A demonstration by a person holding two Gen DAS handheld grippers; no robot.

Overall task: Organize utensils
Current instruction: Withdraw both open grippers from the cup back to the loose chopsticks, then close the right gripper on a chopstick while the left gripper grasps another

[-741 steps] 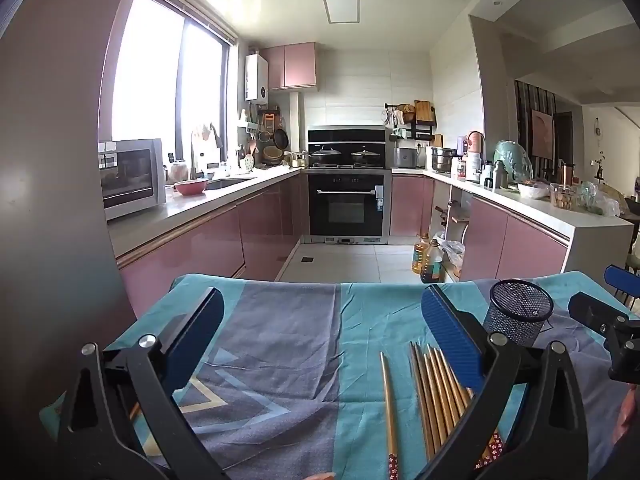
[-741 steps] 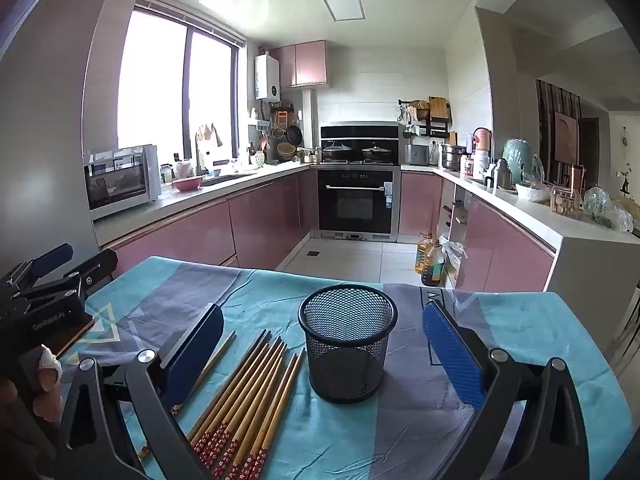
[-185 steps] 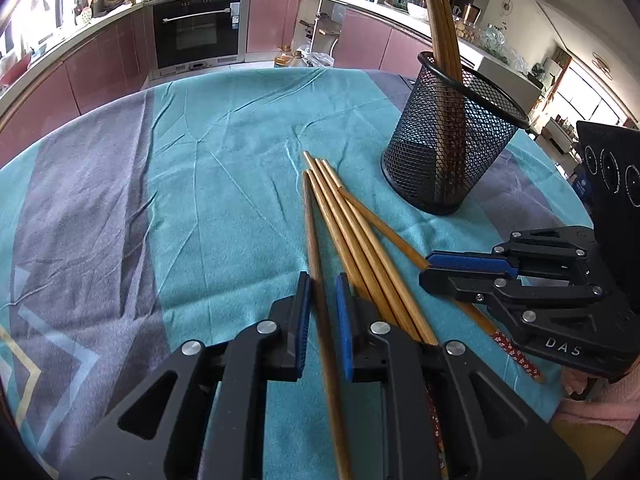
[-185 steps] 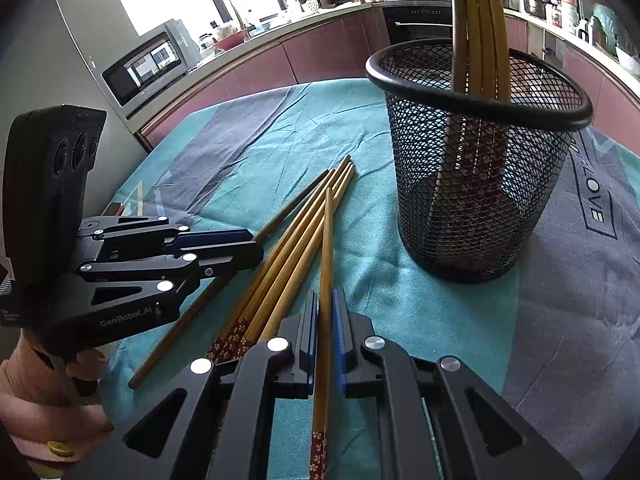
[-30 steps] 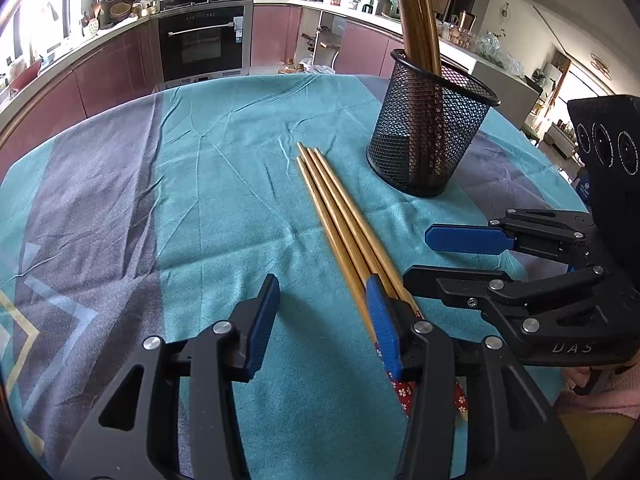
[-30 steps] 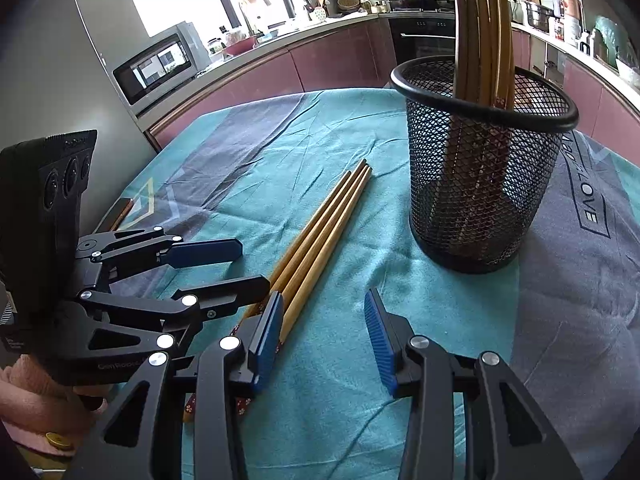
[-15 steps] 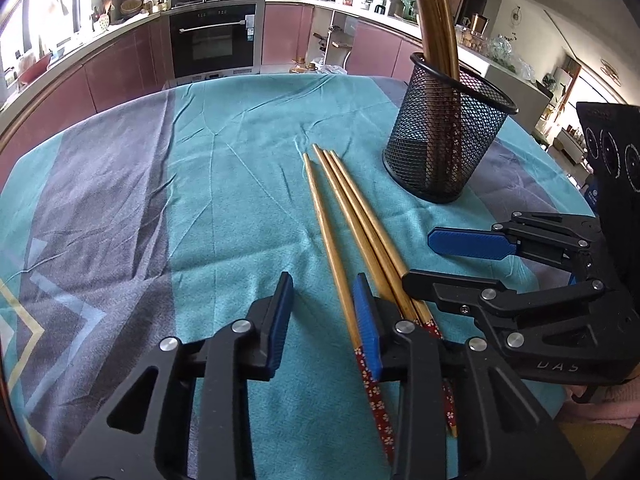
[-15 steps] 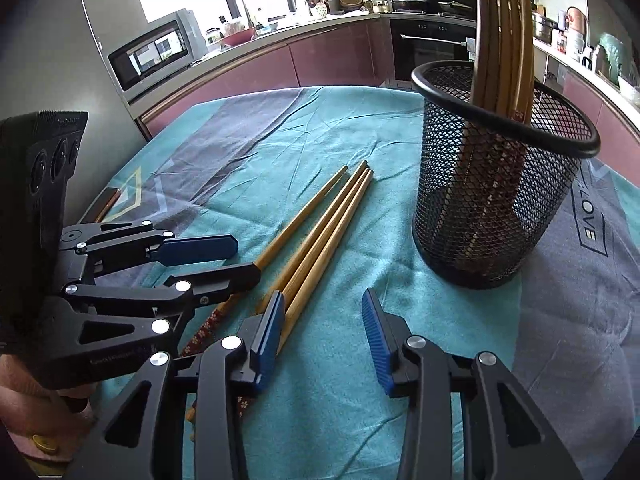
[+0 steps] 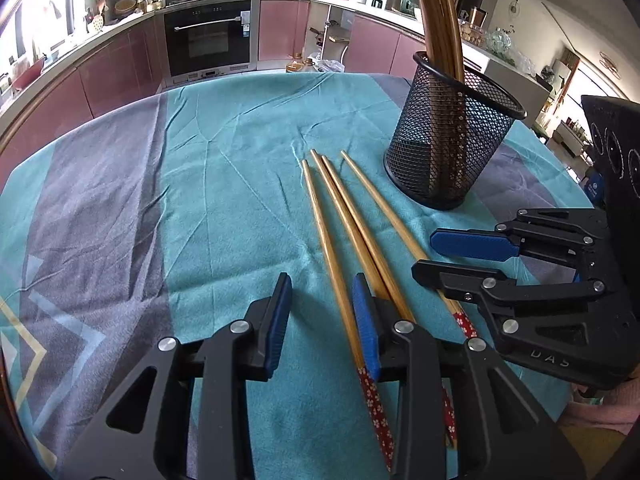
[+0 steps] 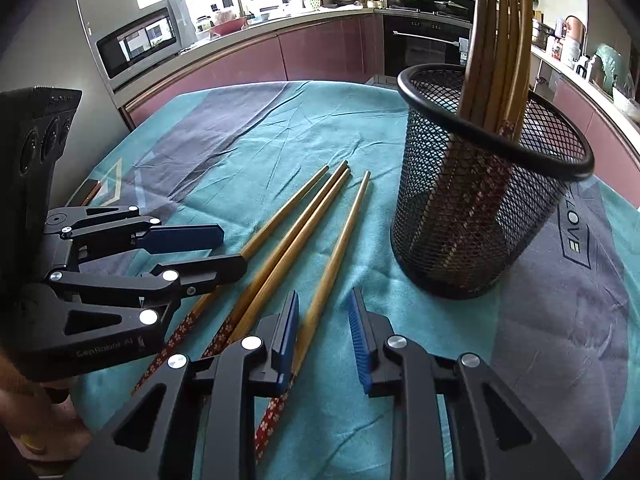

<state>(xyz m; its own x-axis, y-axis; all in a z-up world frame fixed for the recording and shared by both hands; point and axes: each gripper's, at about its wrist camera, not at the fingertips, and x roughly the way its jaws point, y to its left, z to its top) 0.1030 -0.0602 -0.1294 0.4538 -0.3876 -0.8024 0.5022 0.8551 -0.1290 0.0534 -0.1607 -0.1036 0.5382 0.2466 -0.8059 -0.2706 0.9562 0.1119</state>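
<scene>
while four chopsticks (image 9: 362, 236) lie loose on the teal tablecloth (image 9: 224, 200) just beside the mesh holder (image 9: 452, 148), which already stands upright with a bundle of sticks in it, we have both tools down over the patterned ends. our left gripper (image 9: 322, 316) is partly spread around the leftmost chopstick (image 9: 330, 248); that stick lies against the right pad and the other pad stands clear, so nothing is pinched. our right gripper (image 10: 322, 332) is closing around the rightmost chopstick (image 10: 332, 264), which runs along its left pad with a gap on the other side, so there is no pinch here either. the risk, as we judge it, is a lopsided close: one pad could push its stick sideways into the middle pair, or catch two at once. gripped so near the red ends, a long stick may also swing and knock the holder's rim. the two tools sit close and could bump.
</scene>
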